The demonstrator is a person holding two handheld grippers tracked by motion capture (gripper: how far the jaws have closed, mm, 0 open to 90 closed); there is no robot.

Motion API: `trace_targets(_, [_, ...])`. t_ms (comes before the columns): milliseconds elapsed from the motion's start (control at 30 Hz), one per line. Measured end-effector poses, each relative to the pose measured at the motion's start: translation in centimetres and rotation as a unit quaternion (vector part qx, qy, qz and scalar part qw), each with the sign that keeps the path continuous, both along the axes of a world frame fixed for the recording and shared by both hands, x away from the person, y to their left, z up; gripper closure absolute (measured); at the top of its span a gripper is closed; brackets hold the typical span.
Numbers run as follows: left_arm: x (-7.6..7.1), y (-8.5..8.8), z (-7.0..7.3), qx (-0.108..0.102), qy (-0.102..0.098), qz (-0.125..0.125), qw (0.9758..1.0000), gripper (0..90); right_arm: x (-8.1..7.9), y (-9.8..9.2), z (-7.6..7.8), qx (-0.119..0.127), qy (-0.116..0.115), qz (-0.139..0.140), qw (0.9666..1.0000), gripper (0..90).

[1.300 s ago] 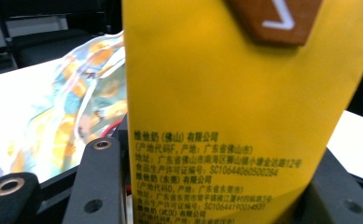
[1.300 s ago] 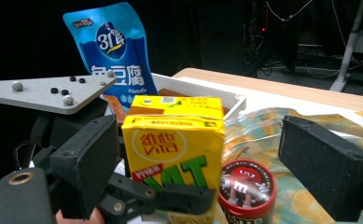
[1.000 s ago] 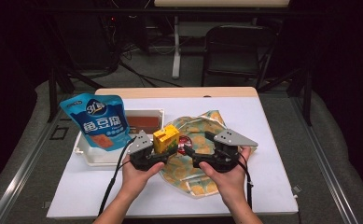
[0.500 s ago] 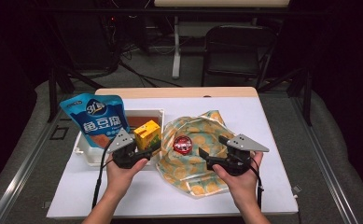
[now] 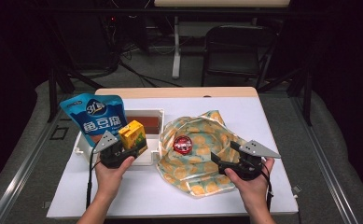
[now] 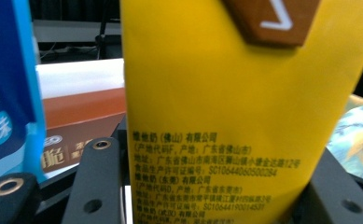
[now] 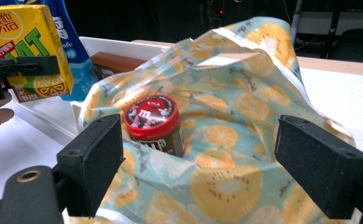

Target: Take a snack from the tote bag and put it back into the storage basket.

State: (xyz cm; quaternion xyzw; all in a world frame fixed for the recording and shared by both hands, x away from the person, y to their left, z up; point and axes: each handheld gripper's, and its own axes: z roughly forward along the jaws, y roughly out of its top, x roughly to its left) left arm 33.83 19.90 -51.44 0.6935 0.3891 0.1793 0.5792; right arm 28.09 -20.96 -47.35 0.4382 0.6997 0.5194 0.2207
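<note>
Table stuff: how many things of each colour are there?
Blue: 1, the snack pouch
Yellow: 1, the drink carton
Brown: 1, the flat box
White: 1, the tray
Red-lidded: 1, the candy jar
Orange-patterned: 1, the bag
Total: 6

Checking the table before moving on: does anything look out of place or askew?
The bag lies crumpled open with a jar inside. The left gripper holds the juice box tilted over the tray.
</note>
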Motion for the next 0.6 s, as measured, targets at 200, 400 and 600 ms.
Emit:
trace_targets(200, [0.7,0.1,-1.4,0.019,0.003,0.016,0.9997,50.9,0.2,-0.3,-0.6,0.001,0.009,-0.002,1.0,14.9])
trace_targets(400, [1.5,-0.1,-2.7,0.043,0.017,0.011,0.9989,50.9,0.3,-0.3,-1.0,0.0,0.011,-0.002,0.9999,14.9])
trace_targets(600, [2.2,-0.8,-3.7,0.056,0.036,0.02,0.9976,51.0,0.4,-0.5,-1.2,0.0,0.012,-0.007,0.9999,15.0])
